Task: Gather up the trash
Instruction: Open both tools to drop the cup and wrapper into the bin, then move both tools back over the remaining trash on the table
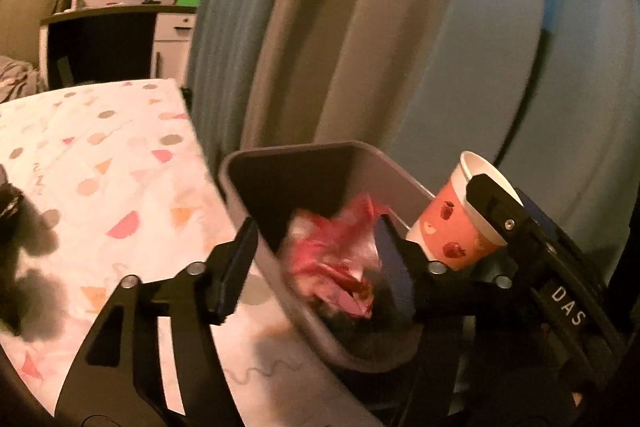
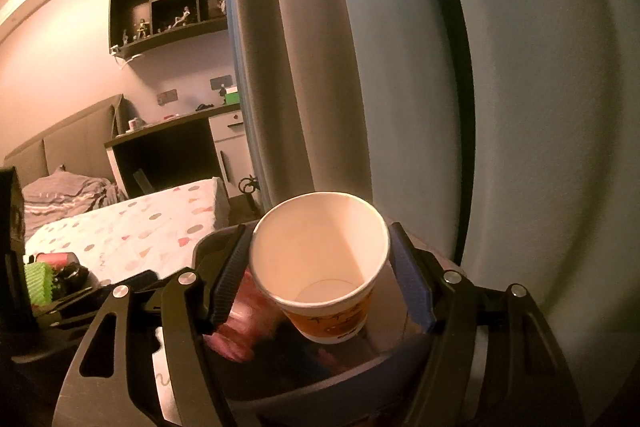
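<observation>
Two black two-finger claws worked over the same grey rectangular plastic bin (image 1: 256, 251), which stood against the edge of a white bed sheet printed with pink, orange and grey shapes (image 1: 120, 163).

The left gripper (image 1: 316, 259) stood with its jaws spread wide and nothing pressed between the pads. Its left finger hung outside the bin's near wall, over the sheet, while its right finger, faced with a blue pad, reached inside the bin. Between the two fingers, down in the bin, lay a crumpled pink-and-white wrapper (image 1: 336, 259), blurred and free of both pads; whether it had come to rest could not be told.

Just beyond the left gripper's right finger, the right gripper (image 2: 320, 279) held an orange paper cup printed with red apples, white inside (image 2: 320, 259). Seen from the right wrist, the cup sat squarely between the ribbed pads with its mouth tilted toward the camera and its inside empty. Both pads pressed its rim, so this claw was closed on the cup, jaws wide to fit it. The cup hung above the bin's far side, its base over the bin's inside, with the pink wrapper showing below and to the left of it.

Behind the bin rose folds of grey and blue curtain (image 1: 360, 27).
</observation>
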